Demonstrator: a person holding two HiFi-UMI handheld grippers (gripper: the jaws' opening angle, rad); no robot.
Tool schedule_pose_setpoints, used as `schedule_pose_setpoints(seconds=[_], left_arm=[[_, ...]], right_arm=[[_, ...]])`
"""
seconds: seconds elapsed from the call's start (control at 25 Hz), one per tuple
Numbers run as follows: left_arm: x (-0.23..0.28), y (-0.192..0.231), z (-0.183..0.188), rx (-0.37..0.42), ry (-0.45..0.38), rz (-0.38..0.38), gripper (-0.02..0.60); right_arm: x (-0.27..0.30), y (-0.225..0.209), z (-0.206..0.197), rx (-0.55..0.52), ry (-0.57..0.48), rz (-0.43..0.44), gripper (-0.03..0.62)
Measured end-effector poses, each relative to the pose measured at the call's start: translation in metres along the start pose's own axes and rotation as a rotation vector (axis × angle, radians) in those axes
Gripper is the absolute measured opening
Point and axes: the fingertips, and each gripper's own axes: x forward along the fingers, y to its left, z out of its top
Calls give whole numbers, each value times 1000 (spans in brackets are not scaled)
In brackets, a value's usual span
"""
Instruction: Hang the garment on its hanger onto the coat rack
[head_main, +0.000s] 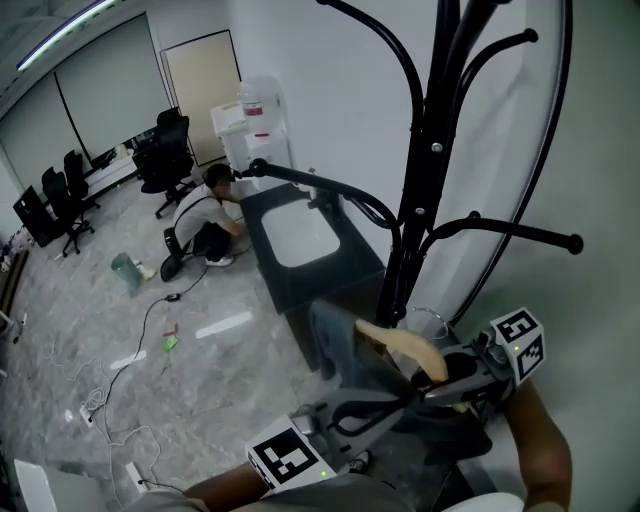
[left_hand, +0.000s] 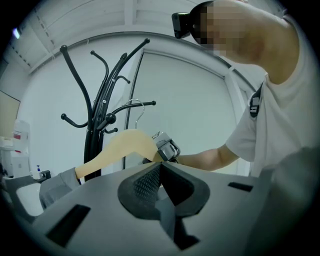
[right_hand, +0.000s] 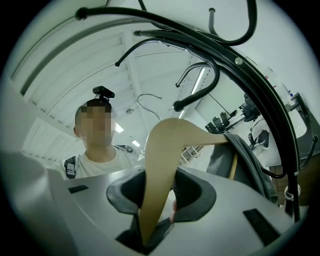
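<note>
A pale wooden hanger (head_main: 402, 346) carries a grey garment (head_main: 338, 350) that droops from its left arm. My right gripper (head_main: 452, 376) is shut on the hanger's right arm; in the right gripper view the wood (right_hand: 167, 150) runs up between the jaws, with the wire hook (right_hand: 150, 102) above. The black coat rack (head_main: 425, 150) stands just behind, its curved arms overhead (right_hand: 240, 65). My left gripper (head_main: 350, 410) sits low beside the garment, jaws closed with nothing between them (left_hand: 159, 167). From it I see the hanger (left_hand: 120, 145), hook (left_hand: 132, 107) and rack (left_hand: 97, 125).
A dark counter with a white sink (head_main: 300, 235) stands beyond the rack by the wall, a water dispenser (head_main: 255, 125) behind it. A person (head_main: 205, 220) crouches on the floor there. Office chairs (head_main: 165, 150) and loose cables (head_main: 150, 330) lie further left.
</note>
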Motion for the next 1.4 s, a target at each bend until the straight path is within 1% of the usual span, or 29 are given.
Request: schedule_pose_setpoints(seconds=[0.2, 0.32, 0.44, 0.68, 0.84, 1.0, 1.12, 1.24, 1.4], left_arm=[[11, 24, -9, -15, 0, 0, 5], [13, 33, -10, -6, 6, 0, 5], [15, 41, -9, -35, 8, 6, 6], [21, 58, -15, -52, 19, 10, 6], [27, 69, -15, -64, 19, 8, 5], [34, 80, -13, -74, 10, 12, 5], [34, 80, -18, -81, 27, 9, 5], [36, 80, -16, -82, 22, 1, 6], [38, 76, -14, -82, 24, -13, 6]], right_arm=[[-5, -32, 7, 22, 26, 23, 133], [-6, -42, 7, 42, 39, 26, 132], [-7, -51, 3, 63, 49, 20, 132], [-11, -74, -5, 111, 49, 17, 130], [-21, -95, 1, 122, 32, -19, 132], [-26, -108, 8, 64, 40, -60, 132], [-27, -112, 10, 43, 22, -85, 133], [-34, -115, 13, 36, -1, -112, 141], [-55, -115, 29, 33, -115, -170, 147]])
